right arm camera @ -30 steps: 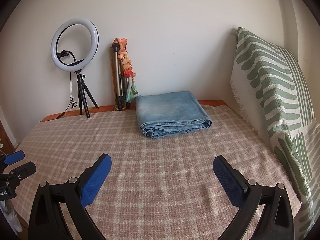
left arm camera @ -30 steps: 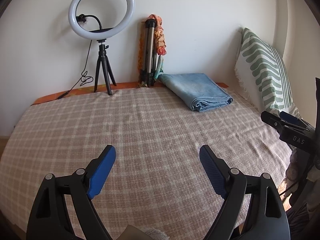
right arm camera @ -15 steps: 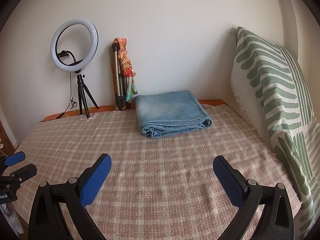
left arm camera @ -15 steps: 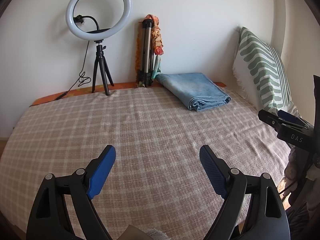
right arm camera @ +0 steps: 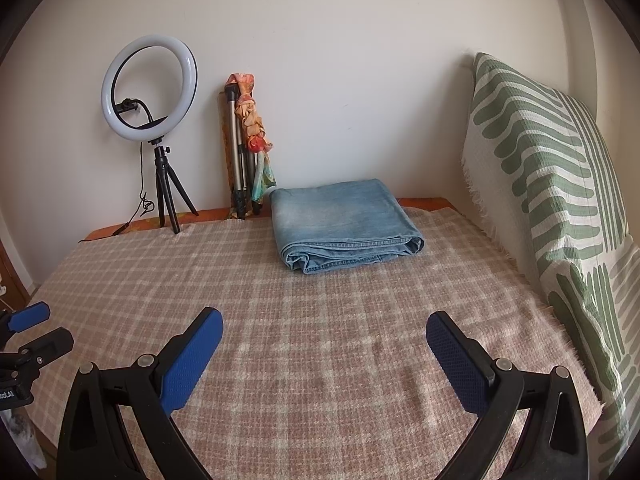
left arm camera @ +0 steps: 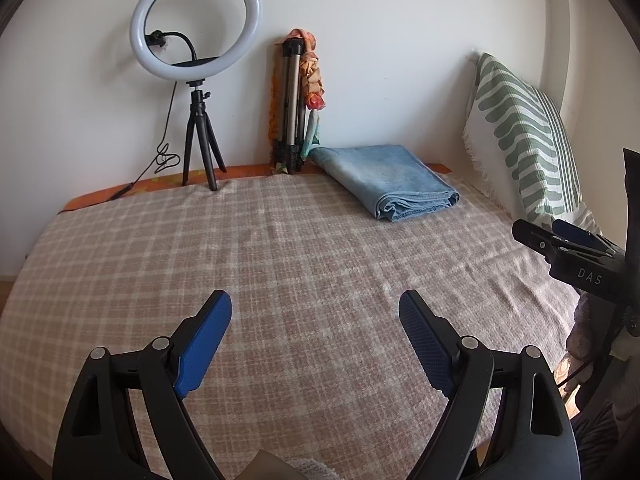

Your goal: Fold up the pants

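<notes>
Both tools, left tool (left arm camera: 315, 312) and right tool (right arm camera: 324, 330), gape wide and empty; we judge the folded pants (right arm camera: 340, 222), upper centre, nearer the right.

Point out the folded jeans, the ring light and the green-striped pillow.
folded jeans (right arm camera: 340, 216): right wrist view, top face of the stack.
ring light (left arm camera: 256, 12): left wrist view, right side of the white ring.
green-striped pillow (right arm camera: 552, 184): right wrist view, middle of its front.
</notes>
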The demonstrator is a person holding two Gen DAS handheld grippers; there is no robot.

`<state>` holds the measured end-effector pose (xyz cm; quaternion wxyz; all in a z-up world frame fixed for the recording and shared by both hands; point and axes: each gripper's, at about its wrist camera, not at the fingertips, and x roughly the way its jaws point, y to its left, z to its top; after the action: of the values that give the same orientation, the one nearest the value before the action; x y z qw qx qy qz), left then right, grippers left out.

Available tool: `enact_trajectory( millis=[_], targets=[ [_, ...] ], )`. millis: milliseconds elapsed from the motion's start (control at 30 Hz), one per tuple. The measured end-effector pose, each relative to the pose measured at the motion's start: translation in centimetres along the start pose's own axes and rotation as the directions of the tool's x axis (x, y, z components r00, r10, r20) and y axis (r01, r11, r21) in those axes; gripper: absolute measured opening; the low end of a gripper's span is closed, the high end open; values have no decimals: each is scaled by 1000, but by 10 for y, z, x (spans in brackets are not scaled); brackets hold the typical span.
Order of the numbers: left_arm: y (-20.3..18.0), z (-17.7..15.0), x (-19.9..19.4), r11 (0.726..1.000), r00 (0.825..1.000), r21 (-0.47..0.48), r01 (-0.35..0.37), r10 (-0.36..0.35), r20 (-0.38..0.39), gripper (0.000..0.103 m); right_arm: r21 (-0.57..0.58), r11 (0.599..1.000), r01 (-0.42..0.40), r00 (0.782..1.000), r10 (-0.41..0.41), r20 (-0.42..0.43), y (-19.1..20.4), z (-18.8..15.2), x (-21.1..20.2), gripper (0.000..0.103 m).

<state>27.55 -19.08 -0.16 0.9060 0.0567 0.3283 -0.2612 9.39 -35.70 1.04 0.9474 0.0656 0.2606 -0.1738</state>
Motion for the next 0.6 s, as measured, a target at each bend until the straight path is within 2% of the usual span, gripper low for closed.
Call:
enact_trajectory(
  millis=[600],
  targets=[
    [0,0,-1,1000,1000,-11,7,-7,-5,86,0,1000,0,1000,0,-5,1,-1,0,103]
  ],
)
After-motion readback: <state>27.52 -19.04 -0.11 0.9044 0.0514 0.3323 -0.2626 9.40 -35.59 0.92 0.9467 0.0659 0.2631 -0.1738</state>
